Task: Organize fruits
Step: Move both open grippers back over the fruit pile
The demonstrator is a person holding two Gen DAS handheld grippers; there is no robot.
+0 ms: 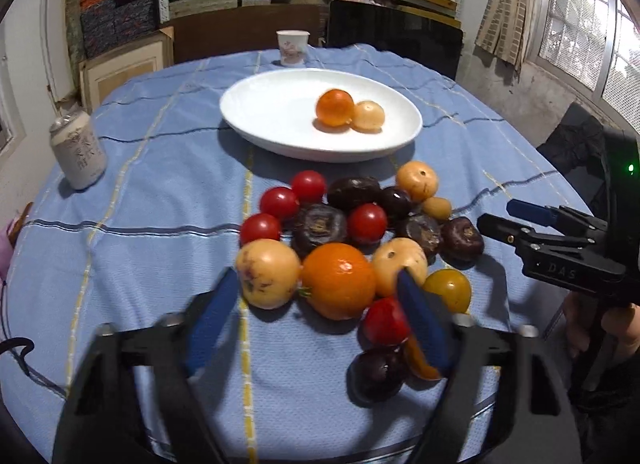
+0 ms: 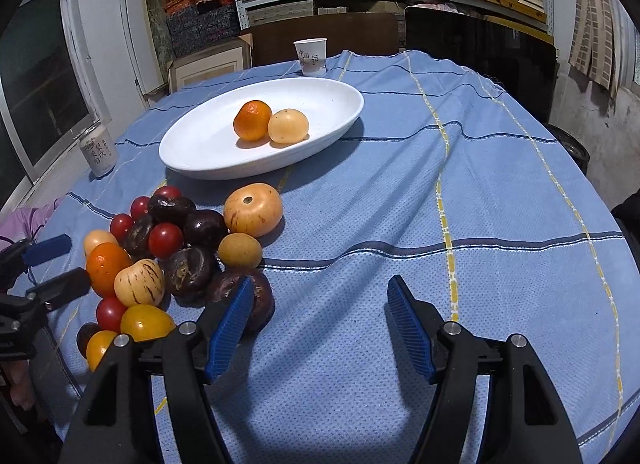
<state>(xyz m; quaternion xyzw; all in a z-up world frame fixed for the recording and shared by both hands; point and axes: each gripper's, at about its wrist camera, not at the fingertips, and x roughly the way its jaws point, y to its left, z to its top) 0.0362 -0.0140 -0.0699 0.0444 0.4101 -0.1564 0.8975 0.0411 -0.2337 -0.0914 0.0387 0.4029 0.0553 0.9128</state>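
A pile of fruit lies on the blue checked cloth: red cherry tomatoes (image 1: 280, 201), dark purple fruits (image 1: 318, 225), pale yellow fruits (image 1: 416, 179) and a yellow tomato (image 1: 448, 290). My left gripper (image 1: 318, 274) is open at the near edge of the pile, its blue pads standing either side of an orange tangerine (image 1: 338, 280) and a pale speckled fruit (image 1: 268, 278); neither looks pinched. The white oval plate (image 1: 256, 103) behind holds one tangerine (image 1: 334, 107) and one pale fruit (image 1: 369, 115). My right gripper (image 2: 320, 282) is open over bare cloth, its left pad beside a dark fruit (image 2: 262, 298).
A paper cup (image 2: 311, 57) stands at the far edge of the round table. A drinks can (image 1: 78, 153) stands at the left. Stacked boxes and shelves fill the wall behind. A hand (image 1: 620, 324) holds the right gripper (image 1: 504, 219) at the table's right edge.
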